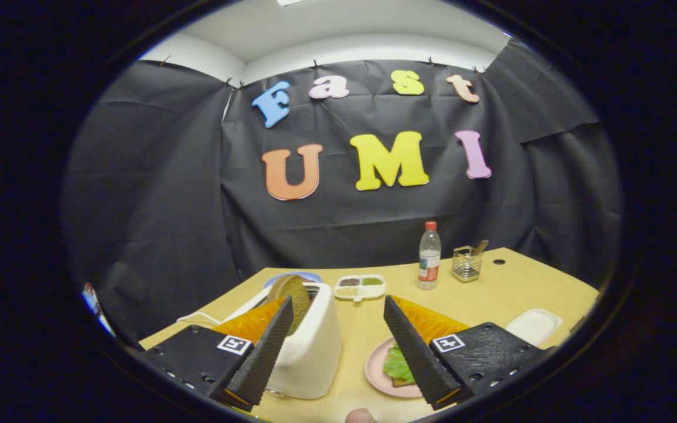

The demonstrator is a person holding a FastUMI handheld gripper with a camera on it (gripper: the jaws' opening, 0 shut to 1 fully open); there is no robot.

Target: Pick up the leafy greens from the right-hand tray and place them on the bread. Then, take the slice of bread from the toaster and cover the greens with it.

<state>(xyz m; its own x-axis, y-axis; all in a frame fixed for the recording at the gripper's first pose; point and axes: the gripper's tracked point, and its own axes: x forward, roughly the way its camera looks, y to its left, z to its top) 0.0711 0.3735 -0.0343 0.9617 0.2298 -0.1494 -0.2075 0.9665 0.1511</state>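
Gripper (pixel 338 346) fingers spread, empty, before toaster (pixel 309 346); bottle (pixel 429 255) label unreadable.

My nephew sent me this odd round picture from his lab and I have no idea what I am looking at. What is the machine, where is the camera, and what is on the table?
There is no robot arm here. A person carries a hand-held gripper, and the camera rides on it, looking forward along its two fingers. Its wide lens makes the picture round.

The jaws stand open and hold nothing.

On the wooden table, a white toaster sits between the fingers, close to the left one, with a slice of bread sticking up from its slot. By the right finger is a pink plate with bread and leafy greens on top. Beyond the fingers stand a small divided dish, a water bottle and a wire basket. A white tray lies off to the right.
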